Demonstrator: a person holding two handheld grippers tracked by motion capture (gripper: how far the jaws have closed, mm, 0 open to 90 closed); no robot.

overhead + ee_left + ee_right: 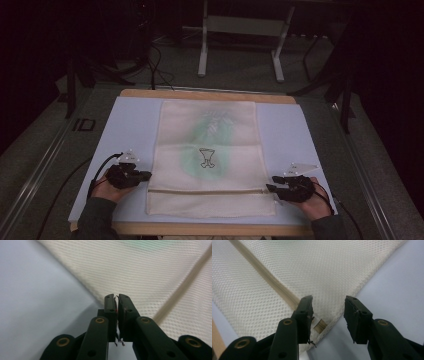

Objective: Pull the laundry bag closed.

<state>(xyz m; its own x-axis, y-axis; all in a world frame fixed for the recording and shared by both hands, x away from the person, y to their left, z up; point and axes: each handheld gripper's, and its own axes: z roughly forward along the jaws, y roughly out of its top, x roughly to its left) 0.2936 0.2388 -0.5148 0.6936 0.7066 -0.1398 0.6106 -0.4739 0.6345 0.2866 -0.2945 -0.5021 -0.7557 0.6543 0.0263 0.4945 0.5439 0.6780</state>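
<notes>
A cream mesh bag (209, 157) is seen spread flat on a pale blue mat (129, 125) laid over a wooden board (205, 94), the bag lying lengthwise along the mat's middle with its near end close to the mat's near edge. A green shape shows faintly through the mesh, and a small black outline figure (208, 158) is printed near the bag's centre. A tan zipper band (210, 191) is run across the bag close to its near end.

The left gripper (141, 176) is held low at the bag's left edge, toward the mat's near left corner. In the left gripper view its jaws are parted by only a thin slit, with nothing gripped between them, the bag's edge lying just beyond the tips (116, 297).

The right gripper (270, 188) is held at the bag's right edge, by the zipper's end, toward the mat's near right corner. Its jaws are spread wide in the right gripper view, nothing being clasped, with the bag's corner and the zipper's end tab (320, 325) lying in the gap beneath them.
</notes>
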